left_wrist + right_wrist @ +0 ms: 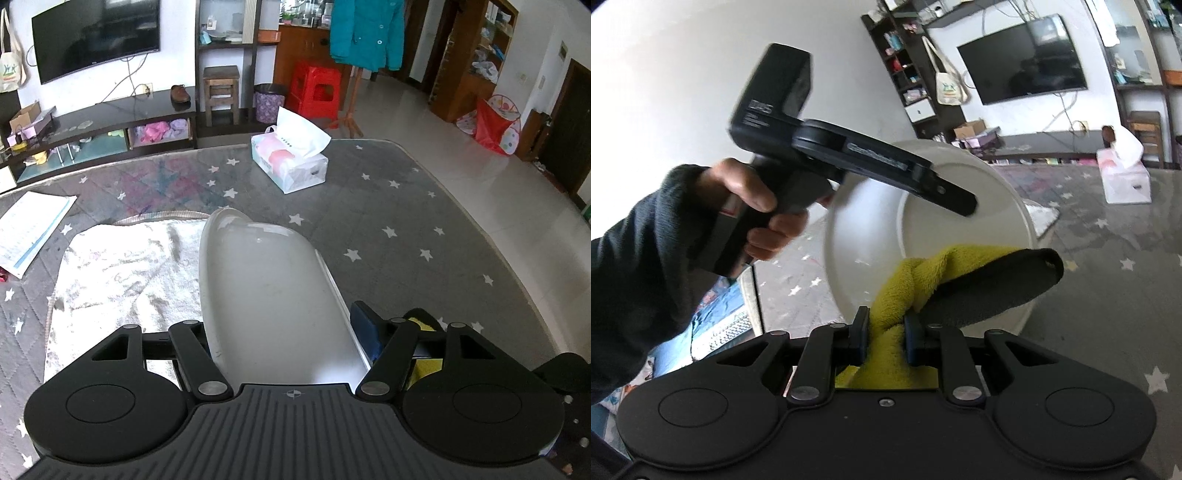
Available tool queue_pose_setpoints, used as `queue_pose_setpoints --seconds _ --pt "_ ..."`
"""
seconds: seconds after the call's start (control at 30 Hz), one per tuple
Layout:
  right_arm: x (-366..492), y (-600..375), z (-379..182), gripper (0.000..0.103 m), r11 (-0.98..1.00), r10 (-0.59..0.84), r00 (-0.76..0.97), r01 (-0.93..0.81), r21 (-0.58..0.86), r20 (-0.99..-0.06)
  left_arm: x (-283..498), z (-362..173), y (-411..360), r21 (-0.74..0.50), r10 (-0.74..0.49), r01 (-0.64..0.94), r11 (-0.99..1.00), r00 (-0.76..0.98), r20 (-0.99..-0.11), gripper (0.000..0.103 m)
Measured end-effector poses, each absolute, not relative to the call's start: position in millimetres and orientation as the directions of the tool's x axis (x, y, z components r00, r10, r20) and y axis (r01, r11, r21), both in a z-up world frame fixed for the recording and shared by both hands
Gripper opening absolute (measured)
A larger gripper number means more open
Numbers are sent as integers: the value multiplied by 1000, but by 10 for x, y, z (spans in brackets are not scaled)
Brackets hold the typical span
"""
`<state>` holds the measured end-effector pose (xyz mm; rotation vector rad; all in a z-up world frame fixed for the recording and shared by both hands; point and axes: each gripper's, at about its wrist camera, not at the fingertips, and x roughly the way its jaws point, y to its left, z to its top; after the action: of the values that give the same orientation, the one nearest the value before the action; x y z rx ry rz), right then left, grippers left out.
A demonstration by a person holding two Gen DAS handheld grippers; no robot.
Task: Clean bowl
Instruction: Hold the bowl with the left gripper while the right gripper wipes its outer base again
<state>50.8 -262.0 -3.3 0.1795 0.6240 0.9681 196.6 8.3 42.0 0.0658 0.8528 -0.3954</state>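
The right gripper's fingers were pinched nearly together on a bunched yellow microfiber cloth, whose dark grey reverse side flopped out toward two o'clock in the right wrist view. The left gripper's fingers stood wide, spread across a white bowl and clamping it: the bowl filled the gap between them in the left wrist view, tipped on edge with its rim running up toward twelve o'clock. From the right wrist view the same bowl faced the camera with its hollow open, lifted off the star-patterned grey tablecloth, one finger of the left gripper reaching over the rim at about eleven o'clock and the person's left hand wrapped round the handle at nine o'clock. The cloth lay against the lower part of the bowl's inside, near six o'clock. Judged from this, wiping was under way rather than finished: the cloth was in the bowl, but the upper inside wall and the outside looked as yet unattended, and faint smudges showed on the outer surface in the left wrist view. A white towel lay spread on the table at nine o'clock, a likely resting place afterwards, and a tissue pack sat well apart at twelve o'clock. Setting the bowl down remained.
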Motion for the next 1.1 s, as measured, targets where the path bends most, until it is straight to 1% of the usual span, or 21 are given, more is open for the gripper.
queue_pose_setpoints --seconds 0.37,0.63,1.1 --pt "490 -2528 185 21 530 843 411 -748 400 -347 1948 426 31 -67 -300 377 924 605 -737 69" --pt "559 -2472 251 21 521 850 419 -756 395 -319 1981 419 66 -79 -302 368 926 602 -739 70" --pt "732 -2532 128 21 544 837 436 -726 421 -330 2061 414 44 -75 -296 367 927 596 -746 71"
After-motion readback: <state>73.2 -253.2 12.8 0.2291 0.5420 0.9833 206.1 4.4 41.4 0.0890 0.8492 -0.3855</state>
